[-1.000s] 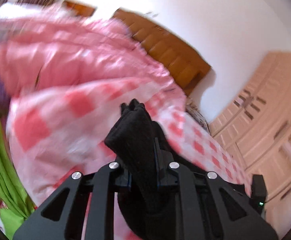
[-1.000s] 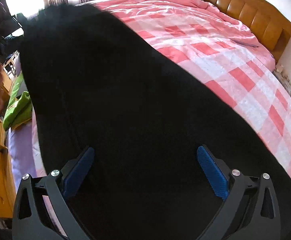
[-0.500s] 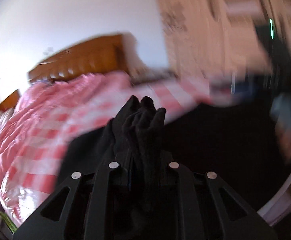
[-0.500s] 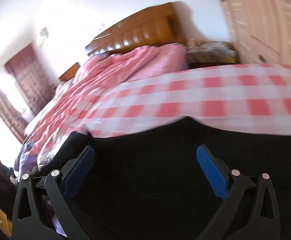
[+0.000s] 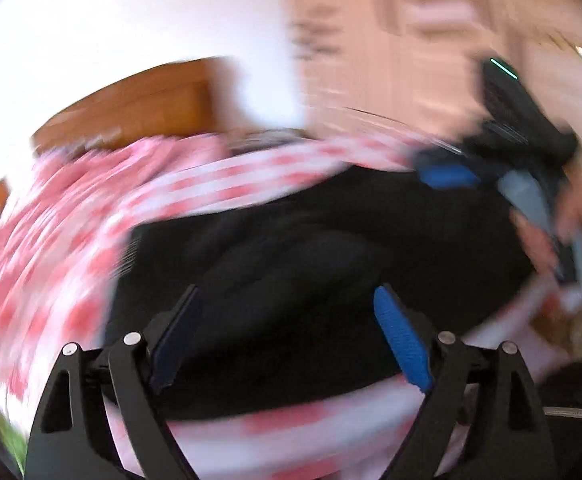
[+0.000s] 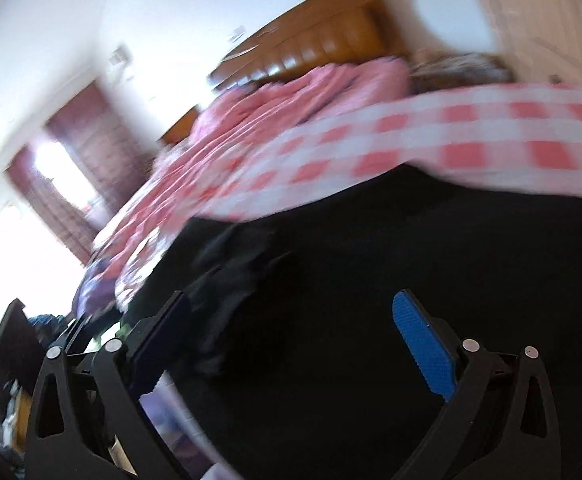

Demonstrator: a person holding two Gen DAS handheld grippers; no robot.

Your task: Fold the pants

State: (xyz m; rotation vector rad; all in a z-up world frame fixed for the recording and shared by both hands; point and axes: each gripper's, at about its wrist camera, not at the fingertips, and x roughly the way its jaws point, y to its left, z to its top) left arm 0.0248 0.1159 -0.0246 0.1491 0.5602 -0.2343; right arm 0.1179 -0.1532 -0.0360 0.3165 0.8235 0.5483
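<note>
The black pants point(image 5: 311, 260) lie spread on the bed, over the pink-and-white checked cover point(image 5: 219, 184) that fills the left and middle of the left wrist view; both views are smeared with blur. The left tool point(image 5: 287, 332) sits at the bottom of its frame with its jaws opening — the blue pads stand well apart, the dark cloth lying beyond them, nothing pinched. In the upper right of that frame the right tool point(image 5: 447, 176) shows above the far edge of the pants, a hand point(image 5: 563, 224) wrapped on its grip. In the right wrist view the right tool point(image 6: 291, 344) is spread wide too — empty, the pants point(image 6: 411, 280) lying beyond its pads. A wooden headboard point(image 6: 323, 48) runs along the top centre.
</note>
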